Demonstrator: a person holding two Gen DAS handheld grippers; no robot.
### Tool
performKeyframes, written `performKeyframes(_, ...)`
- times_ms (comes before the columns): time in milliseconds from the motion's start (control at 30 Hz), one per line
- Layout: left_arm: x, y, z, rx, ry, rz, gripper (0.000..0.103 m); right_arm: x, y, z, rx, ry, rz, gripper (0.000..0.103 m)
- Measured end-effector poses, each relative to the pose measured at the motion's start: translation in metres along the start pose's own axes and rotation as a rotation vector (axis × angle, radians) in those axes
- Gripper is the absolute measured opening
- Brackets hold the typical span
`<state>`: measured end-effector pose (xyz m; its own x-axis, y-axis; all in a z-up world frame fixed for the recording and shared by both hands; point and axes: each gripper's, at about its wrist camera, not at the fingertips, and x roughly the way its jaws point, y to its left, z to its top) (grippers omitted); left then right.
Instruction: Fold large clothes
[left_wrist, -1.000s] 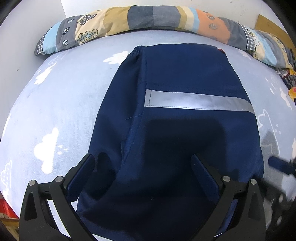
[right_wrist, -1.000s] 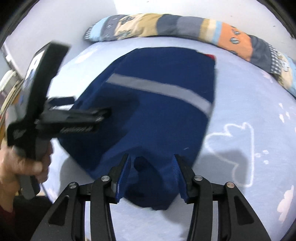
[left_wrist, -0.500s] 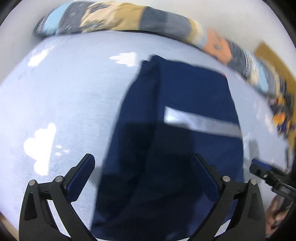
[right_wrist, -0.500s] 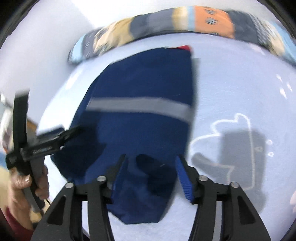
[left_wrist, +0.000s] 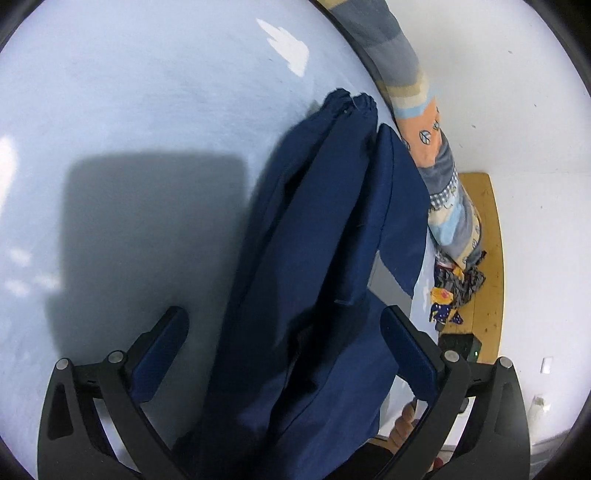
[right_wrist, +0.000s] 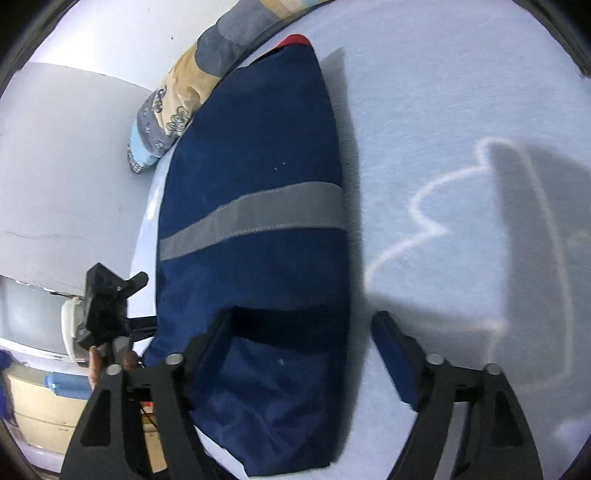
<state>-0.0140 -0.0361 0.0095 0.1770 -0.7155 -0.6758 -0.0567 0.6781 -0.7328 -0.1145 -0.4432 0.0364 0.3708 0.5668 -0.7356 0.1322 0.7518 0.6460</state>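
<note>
A folded navy garment (right_wrist: 258, 229) with a grey reflective stripe (right_wrist: 251, 221) lies on the pale blue bed sheet (right_wrist: 443, 110). In the left wrist view the garment (left_wrist: 317, 258) runs between my fingers as a long folded stack. My left gripper (left_wrist: 284, 343) is open, its jaws on either side of the near end of the cloth. My right gripper (right_wrist: 299, 339) is open over the garment's near right edge. The left gripper (right_wrist: 107, 306) also shows at the far left in the right wrist view.
A long patchwork bolster (left_wrist: 424, 122) lies along the wall side of the bed; it also shows in the right wrist view (right_wrist: 173, 110). A wooden shelf (left_wrist: 484, 258) with crumpled patterned cloth (left_wrist: 454, 284) stands beyond the bed. White cloud prints (right_wrist: 443, 206) mark the sheet.
Both grippers have swung to opposite sides of the garment, so each view is turned. The right gripper's jaws have opened wider. The garment lies flat on the bed.
</note>
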Motion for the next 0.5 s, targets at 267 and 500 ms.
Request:
performKeyframes(267,0.022,-0.028,0.006,0.086,-0.024,0.047,0.103,0.036,0.012,0.029,-0.087,0.001,0.140,0.087)
performKeyframes(500,0.046,-0.091,-0.018,0.256,-0.014,0.110,0.103,0.018,0.059,0.021,-0.273,-0.046,0.007,0.050)
